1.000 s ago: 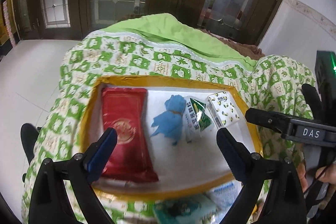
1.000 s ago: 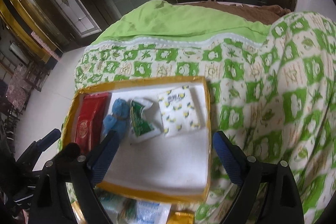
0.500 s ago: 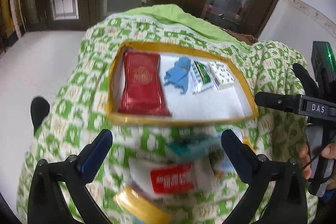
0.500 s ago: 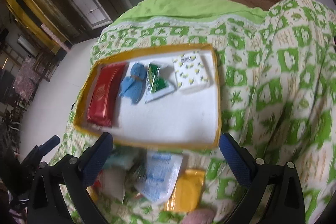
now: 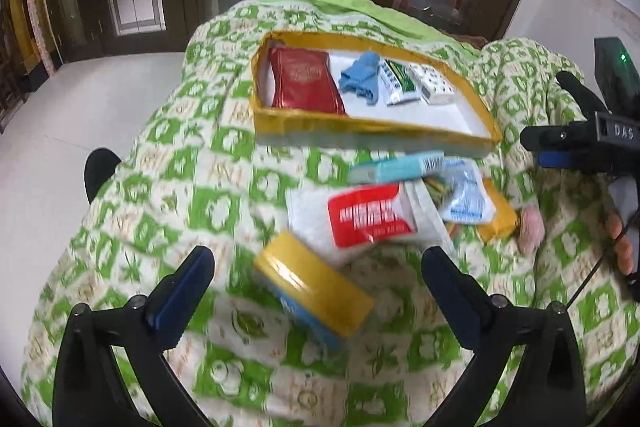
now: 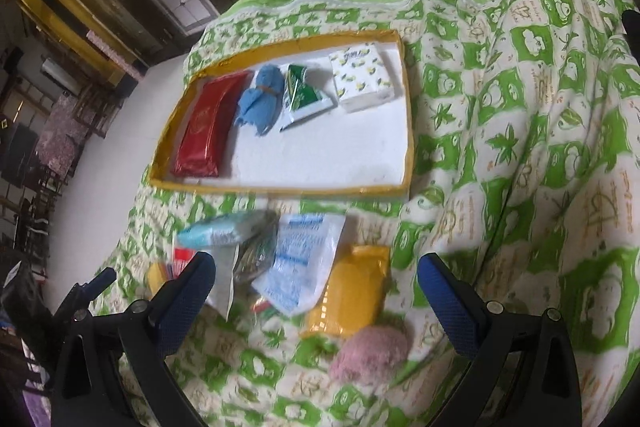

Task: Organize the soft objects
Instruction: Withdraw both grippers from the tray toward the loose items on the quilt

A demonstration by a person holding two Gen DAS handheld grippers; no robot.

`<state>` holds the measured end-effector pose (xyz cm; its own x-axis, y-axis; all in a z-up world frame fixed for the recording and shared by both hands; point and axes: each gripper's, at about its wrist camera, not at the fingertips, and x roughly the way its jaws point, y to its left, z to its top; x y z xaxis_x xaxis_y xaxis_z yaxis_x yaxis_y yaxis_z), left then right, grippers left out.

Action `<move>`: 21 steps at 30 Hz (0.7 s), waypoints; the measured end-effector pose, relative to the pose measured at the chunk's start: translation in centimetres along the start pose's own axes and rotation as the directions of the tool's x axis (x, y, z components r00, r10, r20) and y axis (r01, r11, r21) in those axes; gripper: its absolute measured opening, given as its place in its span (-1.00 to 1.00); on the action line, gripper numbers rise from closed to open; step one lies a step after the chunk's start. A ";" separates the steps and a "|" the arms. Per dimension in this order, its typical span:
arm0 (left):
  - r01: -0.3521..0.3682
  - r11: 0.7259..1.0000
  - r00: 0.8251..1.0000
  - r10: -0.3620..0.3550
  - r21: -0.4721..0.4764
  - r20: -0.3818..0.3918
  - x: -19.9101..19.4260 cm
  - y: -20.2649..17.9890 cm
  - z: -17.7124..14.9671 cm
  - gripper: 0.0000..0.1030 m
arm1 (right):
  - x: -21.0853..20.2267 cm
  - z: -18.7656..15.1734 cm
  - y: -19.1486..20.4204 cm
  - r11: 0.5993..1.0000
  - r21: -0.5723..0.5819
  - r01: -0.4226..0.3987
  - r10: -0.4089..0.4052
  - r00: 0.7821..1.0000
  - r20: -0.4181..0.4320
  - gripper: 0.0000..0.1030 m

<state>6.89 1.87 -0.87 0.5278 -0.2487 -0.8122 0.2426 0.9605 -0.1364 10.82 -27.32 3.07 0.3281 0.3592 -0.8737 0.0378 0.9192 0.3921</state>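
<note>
From the left wrist we see the left gripper (image 5: 318,281) with its jaws spread wide and nothing between the pads. Just ahead of the gap lies a yellow packet (image 5: 316,289) with a blue edge, tilted on the green-and-white quilt (image 5: 192,195); it sits between the two fingers in the picture but we see no pad touching it. Beyond it is a loose heap: a white pack with a red label (image 5: 370,217), a teal pack (image 5: 394,167) and a blue-and-white pouch (image 5: 466,197), with a pink fluffy ball (image 5: 530,227) off to the right. Farther still stands the yellow-rimmed tray (image 5: 360,126), which holds a red packet (image 5: 306,83), a blue cloth bundle (image 5: 360,77), a green-and-white sachet (image 5: 398,83) and a patterned tissue pack (image 5: 434,85) in a row. The right gripper (image 5: 560,147) enters from the right edge, with a person's fingers (image 5: 620,243) below it.

From the right wrist we see the right gripper (image 6: 316,285), its jaws likewise wide apart and empty. A yellow pouch (image 6: 350,293) and the blue-and-white pouch (image 6: 300,259) lie on the quilt (image 6: 520,147) in the gap ahead of the fingers, and the pink fluffy ball (image 6: 370,349) lies nearest the camera, between the jaws and untouched. The teal pack (image 6: 224,231) lies just beyond the left finger. The tray (image 6: 280,189) sits farther off, with its four things lined along the far side.
</note>
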 end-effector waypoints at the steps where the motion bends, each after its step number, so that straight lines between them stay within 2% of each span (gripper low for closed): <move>1: 0.002 1.000 1.000 -0.002 0.002 0.000 -0.1 0.0 -0.1 1.00 | 0.0 -0.3 0.2 1.000 -0.005 0.003 -0.003 1.000 -0.012 0.98; 10: 0.007 1.000 1.000 -0.007 0.008 -0.003 -0.3 -0.2 -0.5 1.00 | 0.1 -3.0 1.0 0.992 -0.100 0.077 -0.090 0.986 -0.138 0.96; 18: 0.023 0.998 0.999 -0.025 -0.054 -0.029 0.2 1.1 -1.0 1.00 | -0.3 -4.6 -0.1 0.979 -0.154 0.135 -0.158 0.976 -0.152 0.70; 21: 0.029 0.998 0.999 -0.031 -0.057 -0.034 0.3 1.0 -1.2 1.00 | -0.2 -4.7 -0.3 0.978 -0.155 0.139 -0.163 0.975 -0.154 0.69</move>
<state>6.36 2.88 -1.93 0.4923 -0.2741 -0.8261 0.2107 0.9584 -0.1924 6.30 -26.94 1.76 0.1679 0.2254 -0.9597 -0.0641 0.9739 0.2175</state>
